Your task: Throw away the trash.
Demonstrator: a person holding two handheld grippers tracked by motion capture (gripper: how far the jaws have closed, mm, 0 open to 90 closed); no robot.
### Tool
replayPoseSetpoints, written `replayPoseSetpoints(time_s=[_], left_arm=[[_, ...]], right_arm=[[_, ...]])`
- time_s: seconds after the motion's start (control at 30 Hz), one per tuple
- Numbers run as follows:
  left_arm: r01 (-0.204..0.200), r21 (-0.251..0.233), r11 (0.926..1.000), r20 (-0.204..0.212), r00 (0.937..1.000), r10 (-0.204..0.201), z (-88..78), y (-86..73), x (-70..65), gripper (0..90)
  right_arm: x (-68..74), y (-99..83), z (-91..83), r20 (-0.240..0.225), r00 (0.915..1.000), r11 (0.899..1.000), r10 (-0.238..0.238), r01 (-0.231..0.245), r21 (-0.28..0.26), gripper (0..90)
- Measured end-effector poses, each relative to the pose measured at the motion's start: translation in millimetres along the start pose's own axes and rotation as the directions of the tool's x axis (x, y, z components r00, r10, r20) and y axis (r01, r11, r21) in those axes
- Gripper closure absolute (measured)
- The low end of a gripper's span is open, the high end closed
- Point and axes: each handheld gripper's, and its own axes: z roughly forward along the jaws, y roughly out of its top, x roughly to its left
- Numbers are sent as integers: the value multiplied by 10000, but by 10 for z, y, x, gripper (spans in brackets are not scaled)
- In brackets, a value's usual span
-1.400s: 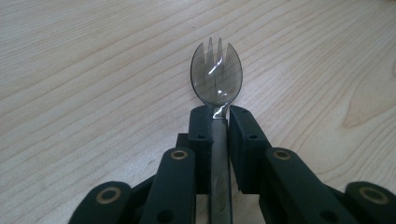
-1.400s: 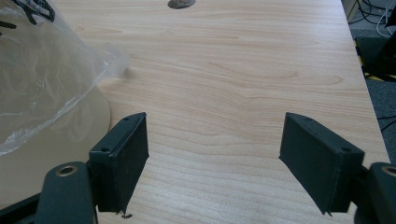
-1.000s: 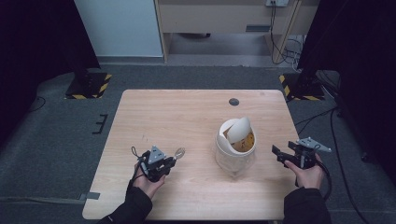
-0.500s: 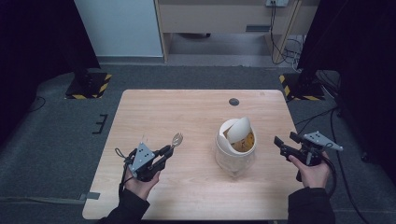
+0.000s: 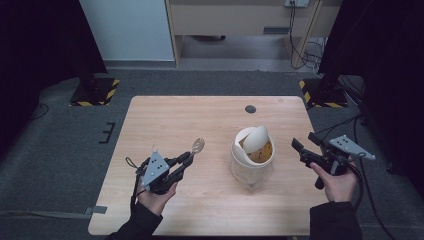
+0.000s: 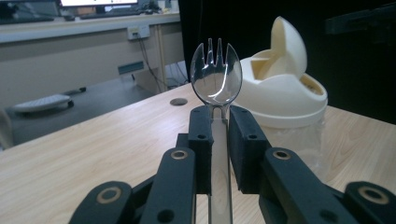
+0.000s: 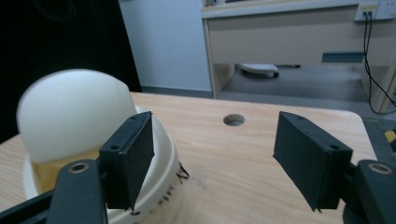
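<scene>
I have the left gripper (image 5: 186,159) clamped on the handle of one clear plastic spork (image 6: 216,79), its tined bowl standing up past the jaw tips and held above the light wooden table (image 5: 200,120), left of centre and nearer the front edge. The right gripper (image 5: 305,148) is off by the right edge with its jaws apart and nothing between them; they have just been closing a little. Between the two sits one cream plastic bin (image 5: 252,160) with a swing lid (image 5: 256,139) tipped half open, showing something yellowish inside, over a clear lower body. I count one spork, one bin, two grippers, and one round grommet hole (image 5: 250,109) toward the table's far edge. I judge this as the carry step: the spork is picked up and not yet at the bin. Next I would bring it over the lid opening, tines first, while the empty right gripper steadies the bin or pushes the flap so the spork can drop through cleanly.
</scene>
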Motion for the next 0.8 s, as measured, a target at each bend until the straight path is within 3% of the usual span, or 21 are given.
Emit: replayPoseSetpoints(time_s=[0.23, 0.43, 0.53, 0.67, 0.8], left_arm=[[-287, -434, 9986, 200, 9994, 296, 6, 96, -107, 793], [-591, -857, 9946, 406, 9972, 628, 51, 258, -219, 793], [-878, -942, 9917, 544, 9942, 932, 107, 344, -283, 793], [-969, -1153, 9886, 721, 9918, 1056, 165, 408, -367, 793], [-1102, -1141, 9873, 877, 9888, 1205, 232, 415, -442, 793]], right_arm=[[172, 150, -39, -532, 9986, 9985, -59, 30, -545, 311], [388, 297, -56, -1209, 9924, 9960, -245, 139, -878, 325], [492, 351, -58, -1548, 9873, 9950, -368, 218, -977, 329], [625, 415, -38, -1974, 9789, 9941, -537, 338, -1028, 339], [748, 446, 6, -2504, 9675, 9940, -363, 91, -1089, 354]])
